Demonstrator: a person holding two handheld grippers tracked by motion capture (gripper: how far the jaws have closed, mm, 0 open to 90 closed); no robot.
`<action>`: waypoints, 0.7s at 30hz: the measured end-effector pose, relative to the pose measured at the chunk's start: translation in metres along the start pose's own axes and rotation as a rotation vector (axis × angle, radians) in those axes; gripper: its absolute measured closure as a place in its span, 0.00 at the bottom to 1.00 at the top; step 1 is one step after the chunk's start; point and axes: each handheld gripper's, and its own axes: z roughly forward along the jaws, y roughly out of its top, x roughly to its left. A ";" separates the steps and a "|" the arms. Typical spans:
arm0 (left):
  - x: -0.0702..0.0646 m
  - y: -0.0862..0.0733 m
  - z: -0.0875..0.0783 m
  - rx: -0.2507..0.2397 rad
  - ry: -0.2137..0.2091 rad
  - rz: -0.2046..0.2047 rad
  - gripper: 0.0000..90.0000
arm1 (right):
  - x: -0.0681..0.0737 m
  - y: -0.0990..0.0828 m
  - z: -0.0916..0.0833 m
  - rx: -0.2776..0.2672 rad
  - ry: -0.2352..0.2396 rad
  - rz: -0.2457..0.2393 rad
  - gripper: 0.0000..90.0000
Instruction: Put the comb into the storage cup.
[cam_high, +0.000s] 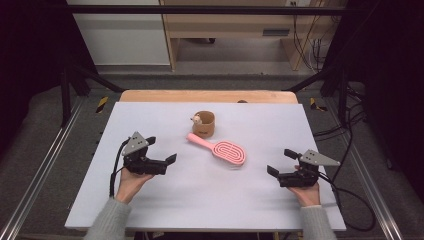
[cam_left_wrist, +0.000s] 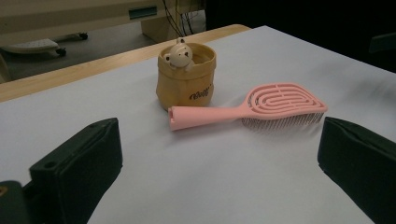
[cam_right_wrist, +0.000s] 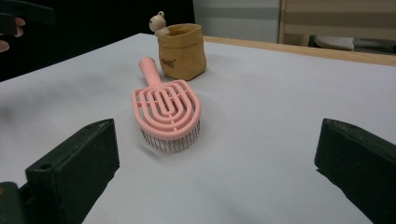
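A pink hairbrush (cam_high: 222, 148) lies bristles down in the middle of the white table (cam_high: 200, 200), its handle pointing toward a small tan pouch-shaped cup (cam_high: 204, 124) with a little bear figure (cam_high: 197, 119) on its rim. The brush (cam_left_wrist: 261, 106) and cup (cam_left_wrist: 187, 79) lie ahead of my left gripper (cam_high: 162, 149), which is open and empty at the left. My right gripper (cam_high: 281, 161) is open and empty at the right, facing the brush head (cam_right_wrist: 167, 112) and the cup (cam_right_wrist: 181, 50) beyond it.
A wooden strip (cam_high: 207, 96) borders the table's far edge. Black frame bars and metal rails run along both sides. Cables (cam_high: 345, 200) trail off the right side, and wooden furniture (cam_high: 235, 30) stands on the floor behind.
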 end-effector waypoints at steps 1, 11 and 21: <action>0.000 0.000 0.000 0.000 0.000 0.000 0.00 | 0.000 0.000 0.000 0.000 0.000 0.000 0.00; -0.001 0.006 0.009 0.010 -0.002 0.005 0.00 | 0.000 0.000 0.001 0.005 0.000 -0.004 0.00; -0.001 0.013 0.017 0.022 -0.001 0.014 0.00 | 0.000 -0.001 0.002 0.010 0.003 -0.003 0.00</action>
